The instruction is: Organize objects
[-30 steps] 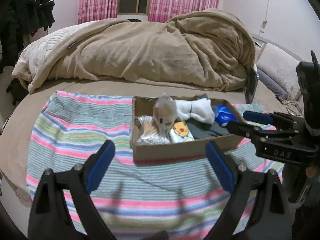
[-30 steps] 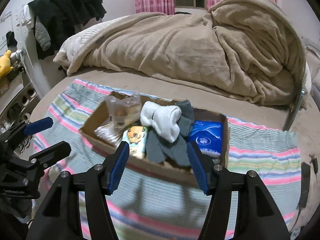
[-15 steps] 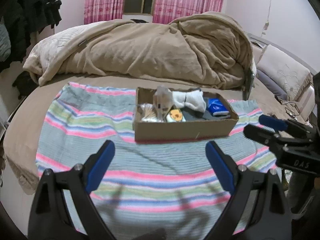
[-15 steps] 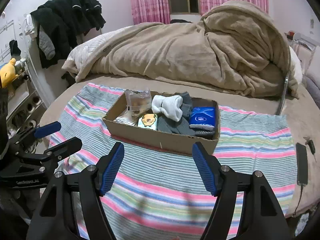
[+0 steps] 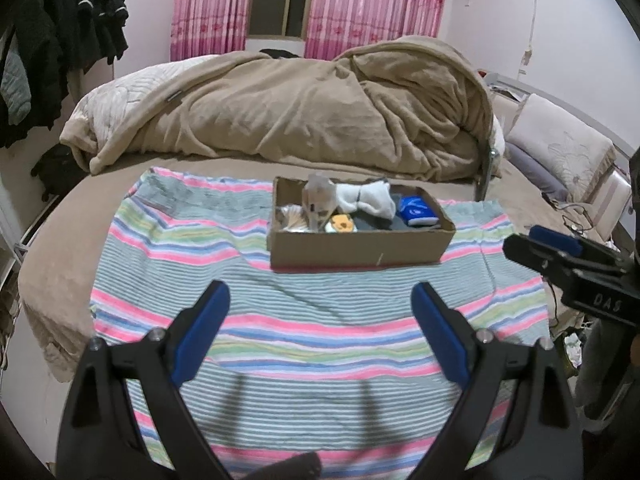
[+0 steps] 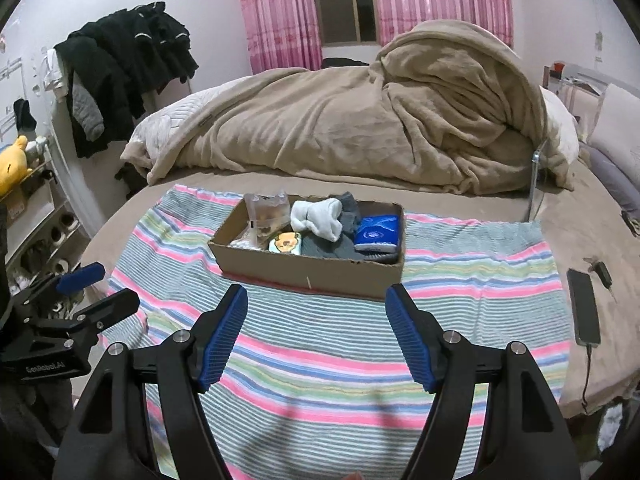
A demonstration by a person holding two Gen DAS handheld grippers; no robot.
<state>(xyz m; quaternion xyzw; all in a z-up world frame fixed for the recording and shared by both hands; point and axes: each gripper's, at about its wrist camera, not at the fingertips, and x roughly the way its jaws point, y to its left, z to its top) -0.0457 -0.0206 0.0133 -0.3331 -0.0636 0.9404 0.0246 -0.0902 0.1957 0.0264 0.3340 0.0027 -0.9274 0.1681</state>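
Compared with the frames a second earlier, both grippers have drawn back from the cardboard box (image 5: 362, 245): the box, which then filled the middle of each wrist view, now sits well beyond the fingertips, with a broad band of striped towel (image 5: 280, 332) exposed between. The contents of the box show no change in arrangement.

The box is shallow, open-topped and brown, resting flat on the striped towel on the bed, in front of the heaped tan blanket (image 5: 320, 116). Inside, from its left end: a clear plastic bag (image 6: 267, 211) standing upright above a pale bundle at the corner, a small packet with a yellow cartoon face (image 6: 285, 244), a rolled white sock (image 6: 318, 218) lying over dark grey socks (image 6: 332, 246), and a blue tissue pack (image 6: 378, 232) at the right end. All items lie within the walls.

The left gripper (image 5: 320, 300) is held low over the near part of the towel, its blue-padded fingers spread wide and holding nothing, aimed at the box. The right gripper (image 6: 316, 304) is likewise parted and empty, pointing at the box's near long wall. Each appears at the edge of the other's view, well apart. A phone (image 6: 584, 307) lies on the bedsheet to the right of the towel.
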